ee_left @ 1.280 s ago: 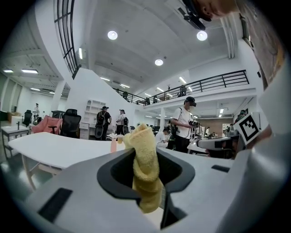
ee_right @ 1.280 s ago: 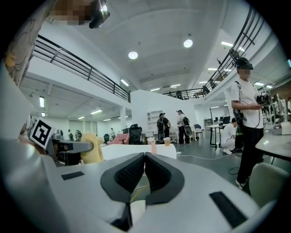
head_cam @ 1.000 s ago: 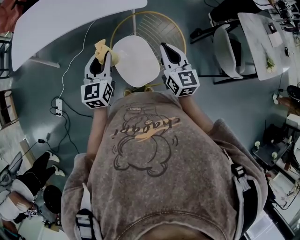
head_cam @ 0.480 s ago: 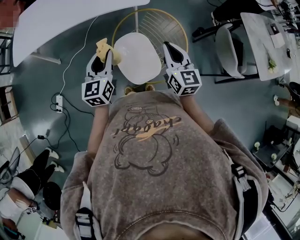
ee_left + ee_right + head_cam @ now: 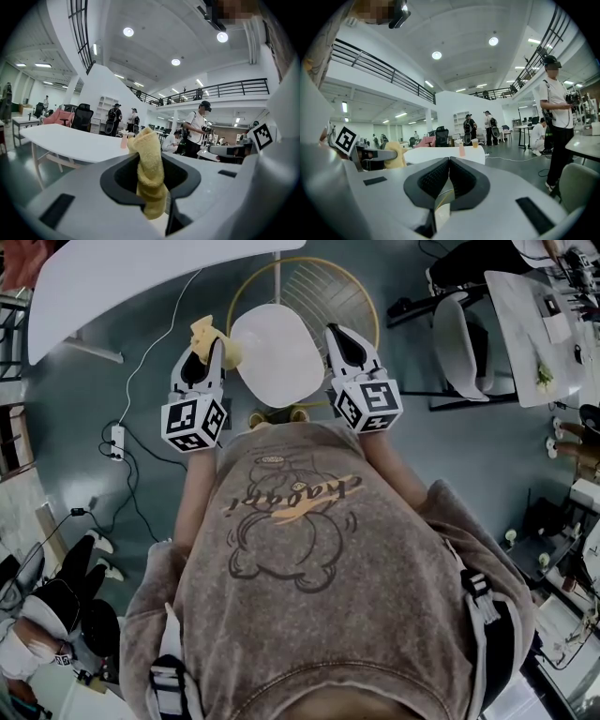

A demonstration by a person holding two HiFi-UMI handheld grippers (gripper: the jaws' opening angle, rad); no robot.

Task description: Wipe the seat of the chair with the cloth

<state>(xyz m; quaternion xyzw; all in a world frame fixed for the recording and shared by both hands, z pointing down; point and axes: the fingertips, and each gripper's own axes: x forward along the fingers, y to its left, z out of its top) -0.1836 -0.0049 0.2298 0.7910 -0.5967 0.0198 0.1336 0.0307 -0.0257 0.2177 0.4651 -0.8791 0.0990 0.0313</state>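
My left gripper [image 5: 210, 351] pinches the yellow cloth [image 5: 204, 334] beside the chair's white seat [image 5: 277, 357]; my right gripper [image 5: 337, 334] is pressed together, empty, at the other edge. Beyond, grey floor [image 5: 469, 451] and a white bench [image 5: 122, 277].

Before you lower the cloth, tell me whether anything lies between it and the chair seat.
Nothing visible does. The left claw grips the yellow cloth beside the seat's left edge, and the white seat looks bare.

Left hand-held gripper [image 5: 208, 354] pinching cloth [image 5: 149, 178]; right hand-held gripper [image 5: 337, 338] closed.
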